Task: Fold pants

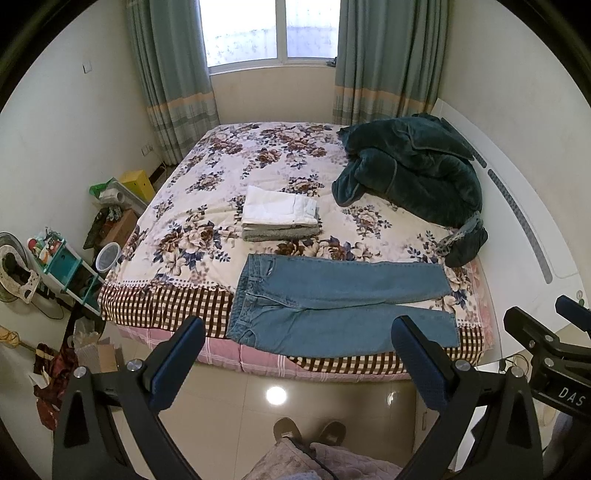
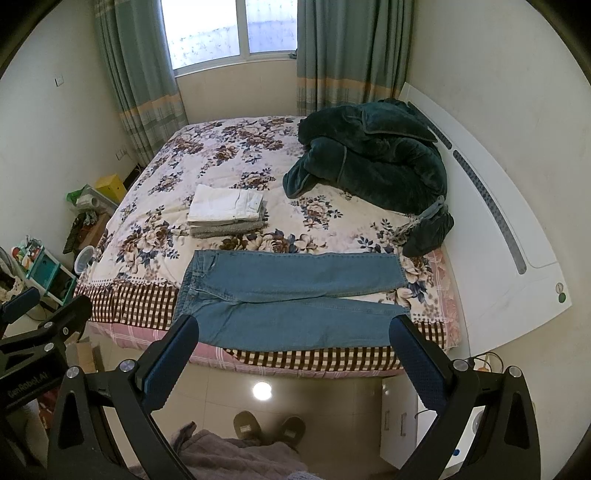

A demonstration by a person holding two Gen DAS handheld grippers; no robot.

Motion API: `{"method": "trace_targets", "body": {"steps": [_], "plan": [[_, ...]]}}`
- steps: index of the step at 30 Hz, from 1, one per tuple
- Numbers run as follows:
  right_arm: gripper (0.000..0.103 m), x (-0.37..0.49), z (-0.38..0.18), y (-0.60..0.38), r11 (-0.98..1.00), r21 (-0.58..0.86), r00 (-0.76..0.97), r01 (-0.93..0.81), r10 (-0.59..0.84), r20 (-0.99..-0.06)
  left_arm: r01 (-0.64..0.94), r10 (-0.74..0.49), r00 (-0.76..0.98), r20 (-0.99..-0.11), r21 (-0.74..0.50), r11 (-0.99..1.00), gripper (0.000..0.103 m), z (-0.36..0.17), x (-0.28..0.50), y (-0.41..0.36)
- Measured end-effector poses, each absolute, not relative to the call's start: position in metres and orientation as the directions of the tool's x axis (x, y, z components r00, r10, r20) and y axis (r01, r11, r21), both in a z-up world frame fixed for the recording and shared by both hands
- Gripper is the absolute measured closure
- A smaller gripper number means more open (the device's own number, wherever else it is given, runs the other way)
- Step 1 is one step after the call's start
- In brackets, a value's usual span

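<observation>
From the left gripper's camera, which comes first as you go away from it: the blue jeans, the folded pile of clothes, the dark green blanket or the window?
1. Blue jeans, spread flat at the bed's near edge, just beyond the open left gripper.
2. Folded pile of clothes, mid-bed, slightly left.
3. Dark green blanket, heaped to the right by the headboard.
4. Window, on the far wall.

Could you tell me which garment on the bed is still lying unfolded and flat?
The blue jeans at the near edge; the white pants top a folded stack.

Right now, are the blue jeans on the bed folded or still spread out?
Spread out. The blue jeans lie flat at full length along the bed's near edge, both legs side by side, waistband left. Neither gripper touches them.
</observation>
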State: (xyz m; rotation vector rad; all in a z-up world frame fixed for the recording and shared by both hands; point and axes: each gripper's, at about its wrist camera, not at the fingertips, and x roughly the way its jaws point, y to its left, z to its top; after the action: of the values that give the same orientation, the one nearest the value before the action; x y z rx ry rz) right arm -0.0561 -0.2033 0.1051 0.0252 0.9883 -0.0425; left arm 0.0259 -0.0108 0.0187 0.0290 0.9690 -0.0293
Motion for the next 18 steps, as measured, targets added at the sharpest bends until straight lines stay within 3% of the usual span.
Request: {"method": "trace_targets", "body": {"steps": [18], "plan": [[0.000,-0.056,0.115,-0.195,0.999,0.005,0.548,0.041,-0.019,-0.837,0.037,-0.014,0.569,-0.822,0.009,0.999,0.000,0.019,0.024,-0.008]]}}
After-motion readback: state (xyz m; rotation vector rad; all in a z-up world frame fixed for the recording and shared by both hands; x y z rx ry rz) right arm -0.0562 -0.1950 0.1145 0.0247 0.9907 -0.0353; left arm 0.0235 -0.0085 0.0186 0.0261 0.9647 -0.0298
